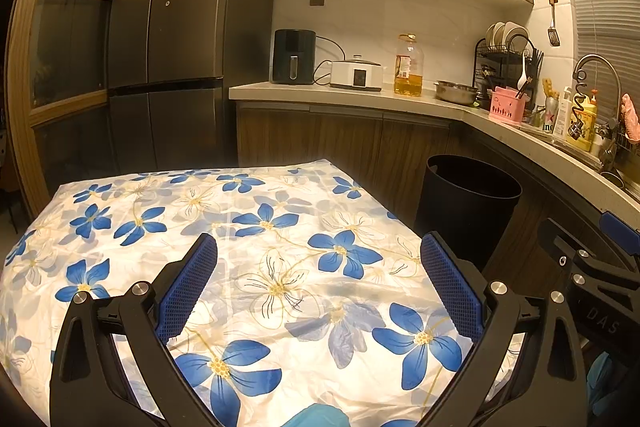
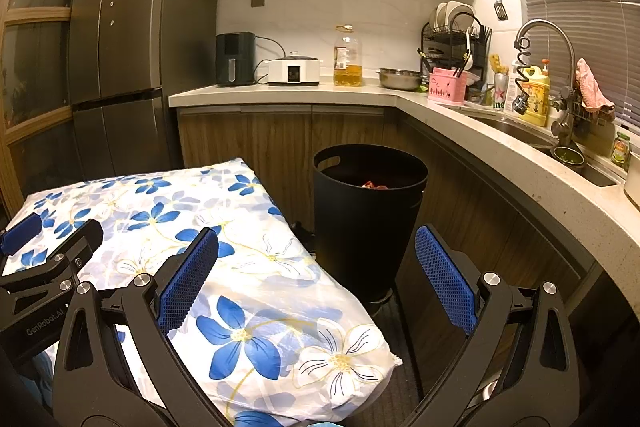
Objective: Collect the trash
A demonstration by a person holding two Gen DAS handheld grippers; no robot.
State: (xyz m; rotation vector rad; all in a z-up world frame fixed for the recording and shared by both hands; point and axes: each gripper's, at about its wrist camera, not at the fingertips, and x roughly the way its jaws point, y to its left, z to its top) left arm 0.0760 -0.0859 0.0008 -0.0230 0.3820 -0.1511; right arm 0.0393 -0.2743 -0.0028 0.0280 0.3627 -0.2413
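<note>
Kitchen surface (image 1: pixel 256 267): floral cloth, no trash visible on it
bin (image 2: pixel 370 211): red scrap inside
left claw (image 1: pixel 319 273): spread wide, empty
right claw (image 2: pixel 316 267): same
step: likely finished; next, scan for leftovers

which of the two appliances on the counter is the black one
The tall black air fryer, nearest the dark fridge. The low cooker beside it is white with a glass lid.
</note>
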